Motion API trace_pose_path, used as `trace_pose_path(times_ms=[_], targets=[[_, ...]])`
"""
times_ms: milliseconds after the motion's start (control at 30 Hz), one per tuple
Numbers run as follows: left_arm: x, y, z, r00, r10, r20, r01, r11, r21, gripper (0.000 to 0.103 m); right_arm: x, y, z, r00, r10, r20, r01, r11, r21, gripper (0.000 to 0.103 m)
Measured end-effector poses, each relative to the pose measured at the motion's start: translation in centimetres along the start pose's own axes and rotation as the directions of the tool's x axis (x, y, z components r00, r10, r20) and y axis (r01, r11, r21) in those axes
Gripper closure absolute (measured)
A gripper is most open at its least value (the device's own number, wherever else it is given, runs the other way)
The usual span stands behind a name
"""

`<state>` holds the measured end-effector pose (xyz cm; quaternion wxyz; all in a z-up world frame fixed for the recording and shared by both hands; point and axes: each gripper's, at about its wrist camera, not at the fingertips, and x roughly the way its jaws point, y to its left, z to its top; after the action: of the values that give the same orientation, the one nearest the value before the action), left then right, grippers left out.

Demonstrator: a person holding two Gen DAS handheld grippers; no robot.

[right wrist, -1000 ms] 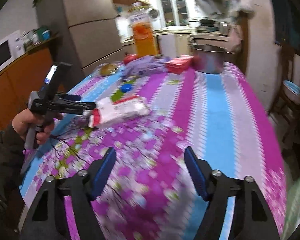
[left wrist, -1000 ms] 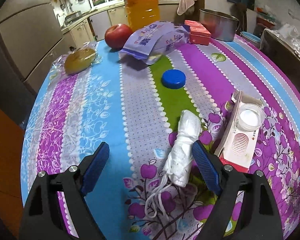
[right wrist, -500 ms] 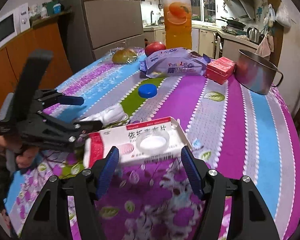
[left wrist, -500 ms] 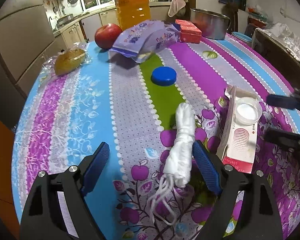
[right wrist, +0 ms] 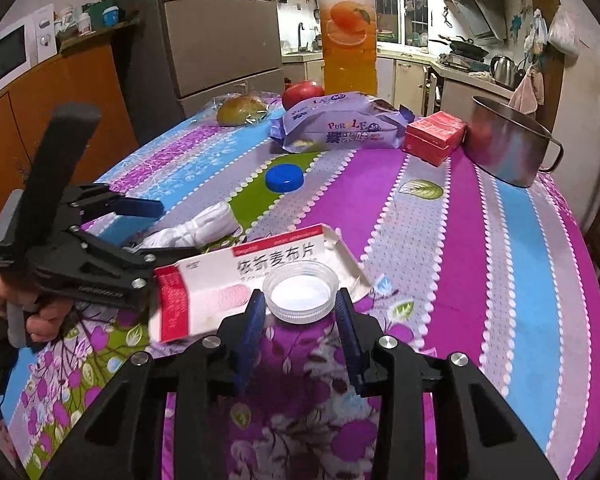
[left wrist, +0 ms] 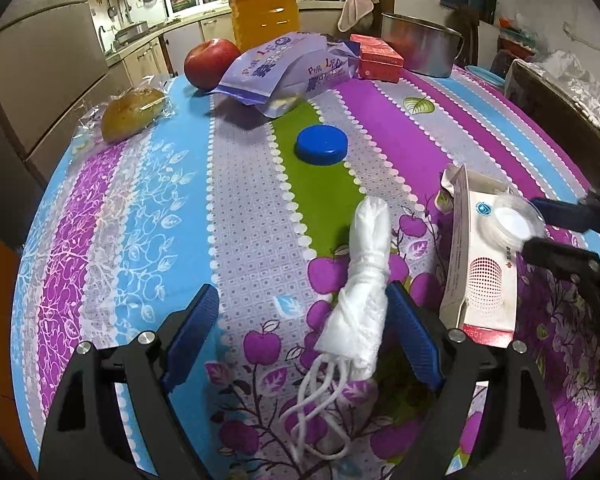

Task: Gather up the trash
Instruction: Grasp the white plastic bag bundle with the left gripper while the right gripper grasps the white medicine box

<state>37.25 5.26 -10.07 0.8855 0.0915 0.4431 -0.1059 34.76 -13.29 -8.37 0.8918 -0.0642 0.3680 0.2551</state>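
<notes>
We take the flattened medicine box [right wrist: 236, 280] as our landmark on the striped tablecloth [right wrist: 480, 260]. Nothing looks collected yet, as far as we can judge: every scrap we see lies on the table, and no bin or bag for it is in view. Our right gripper [right wrist: 302, 312] is at the near edge of the box, and its jaws are closing around the clear plastic cap [right wrist: 302, 292] that sits on top of the box; the cap is between them, the pads are at its sides, and we cannot quite tell whether they press yet. Our left gripper [left wrist: 300, 340] hangs just left of the box with its jaws wide, straddling the lower end of the rolled white mask [left wrist: 366, 280], whose ear loops trail toward us; the right pad is touching or nearly touching the roll, the left pad is well clear. Beyond the box lies the blue bottle cap [left wrist: 321, 145], untouched. Farther back are a purple snack wrapper [right wrist: 340, 128], a red carton [right wrist: 436, 136], an apple [left wrist: 212, 63], a wrapped bun [left wrist: 134, 112], a juice bottle [right wrist: 346, 40] and a steel pot [right wrist: 508, 148]. We judge the clear cap first, then mask, box and blue cap remain.
</notes>
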Motion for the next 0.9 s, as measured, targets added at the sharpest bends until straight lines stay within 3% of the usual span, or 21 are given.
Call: trace_pose_path(times_ms=[167, 267, 500, 600, 767, 900], targets=[[0.0, -0.6, 0.1, 0.999, 0.032, 0.023, -0.032, 0.999, 0.008, 0.022, -0.8, 0.8, -0.6, 1.0, 0.011, 0.016, -0.011, 1.0, -0.003, 0.065], [-0.2, -0.6, 0.1, 0.999, 0.026, 0.028, -0.026, 1.0, 0.006, 0.029, -1.0, 1.1, -0.7, 1.0, 0.018, 0.019, -0.018, 1.0, 0.002, 0.065], [-0.5, -0.8, 0.1, 0.999, -0.012, 0.03, 0.012, 1.0, -0.002, 0.068, -1.2, 1.4, -1.9, 1.0, 0.023, 0.007, -0.024, 1.0, 0.02, 0.065], [-0.6, -1.1, 0.0, 0.999, -0.009, 0.033, 0.009, 1.0, 0.001, 0.078, -1.6, 1.3, -2.1, 1.0, 0.02, 0.018, -0.021, 0.999, 0.034, 0.065], [-1.1, -1.1, -0.2, 0.999, 0.023, 0.049, -0.022, 1.0, -0.021, 0.082, -3.0, 1.2, -2.8, 0.999, 0.004, 0.047, -0.007, 0.998, 0.062, 0.066], [-3.6, -1.2, -0.4, 0.992, 0.067, 0.108, -0.062, 0.997, -0.05, 0.082, -4.7, 1.2, -3.5, 0.996, -0.02, 0.085, 0.012, 0.996, 0.085, 0.066]])
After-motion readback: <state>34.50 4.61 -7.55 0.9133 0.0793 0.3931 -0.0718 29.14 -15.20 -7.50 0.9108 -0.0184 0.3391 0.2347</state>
